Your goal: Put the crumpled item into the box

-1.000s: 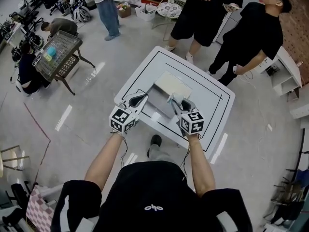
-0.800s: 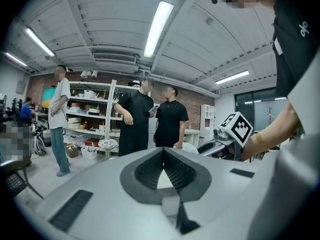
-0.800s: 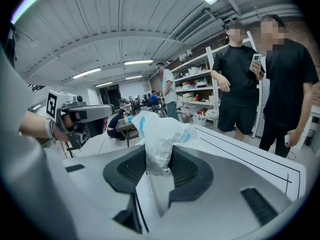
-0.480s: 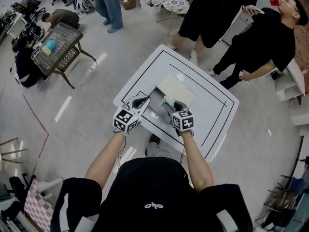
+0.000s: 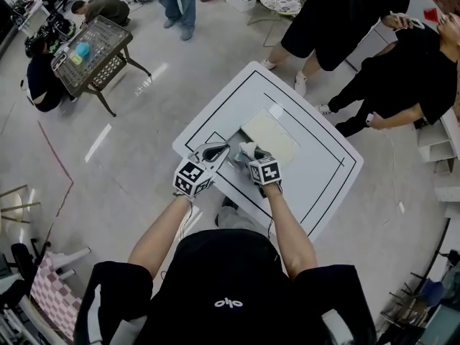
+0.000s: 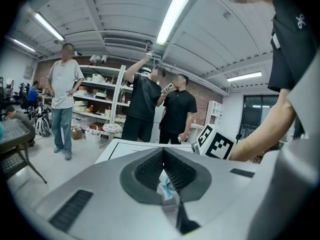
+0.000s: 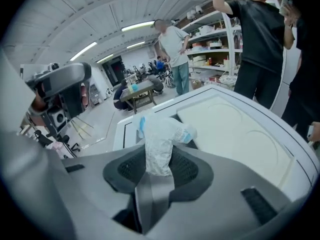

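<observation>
The crumpled item (image 7: 162,139), a white wad with blue print, sticks up from between the pads of my right gripper (image 7: 159,156), which is shut on it. In the head view the right gripper (image 5: 246,152) holds the wad (image 5: 249,148) over the near end of the open box (image 5: 236,158), whose cream lid (image 5: 270,136) lies flipped back beyond it. My left gripper (image 5: 214,151) sits at the box's left edge with its pads together at the tips (image 6: 162,154). A white-and-blue scrap (image 6: 165,186) shows in the gap behind them; whether it is gripped I cannot tell.
The box stands on a white table (image 5: 316,171) marked with black lines. Two people in black (image 5: 338,13) stand close at its far side. A wire-top table (image 5: 93,49) is off to the left on the floor.
My right gripper has carried the crumpled item leftward and a little away from me, from the box's right side to over its near end. The left gripper has stayed by the box.
</observation>
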{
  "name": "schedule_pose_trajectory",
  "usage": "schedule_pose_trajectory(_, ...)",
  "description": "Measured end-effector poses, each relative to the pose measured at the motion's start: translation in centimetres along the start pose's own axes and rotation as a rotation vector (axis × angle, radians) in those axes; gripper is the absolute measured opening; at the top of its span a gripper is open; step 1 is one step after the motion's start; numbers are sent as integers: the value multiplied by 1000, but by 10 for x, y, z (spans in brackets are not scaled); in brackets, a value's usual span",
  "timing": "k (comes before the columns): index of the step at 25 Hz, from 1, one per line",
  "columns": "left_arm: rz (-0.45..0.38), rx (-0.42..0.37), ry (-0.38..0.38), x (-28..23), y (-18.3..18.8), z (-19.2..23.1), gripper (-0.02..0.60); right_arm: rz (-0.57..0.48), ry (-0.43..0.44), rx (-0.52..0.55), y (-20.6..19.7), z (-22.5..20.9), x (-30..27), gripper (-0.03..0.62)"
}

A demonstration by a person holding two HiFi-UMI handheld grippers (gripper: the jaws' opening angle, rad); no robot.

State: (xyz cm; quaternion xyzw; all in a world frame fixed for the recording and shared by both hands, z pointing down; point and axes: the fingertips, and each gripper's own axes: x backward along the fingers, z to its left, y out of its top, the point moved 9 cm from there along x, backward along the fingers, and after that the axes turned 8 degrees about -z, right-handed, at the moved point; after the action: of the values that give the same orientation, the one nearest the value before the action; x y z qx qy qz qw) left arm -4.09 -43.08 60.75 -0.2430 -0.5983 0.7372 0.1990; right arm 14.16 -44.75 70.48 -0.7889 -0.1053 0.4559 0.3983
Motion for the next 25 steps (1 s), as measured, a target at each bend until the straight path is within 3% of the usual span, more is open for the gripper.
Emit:
schedule_pose_trajectory(11,13,19,58,3,-7,19,6,186,-22,-72,-14,-16,-47,140)
schedule_pose_trajectory(25,4,13,92,11,-4,27,6,103,-15,-136,-7,-11,-39,179)
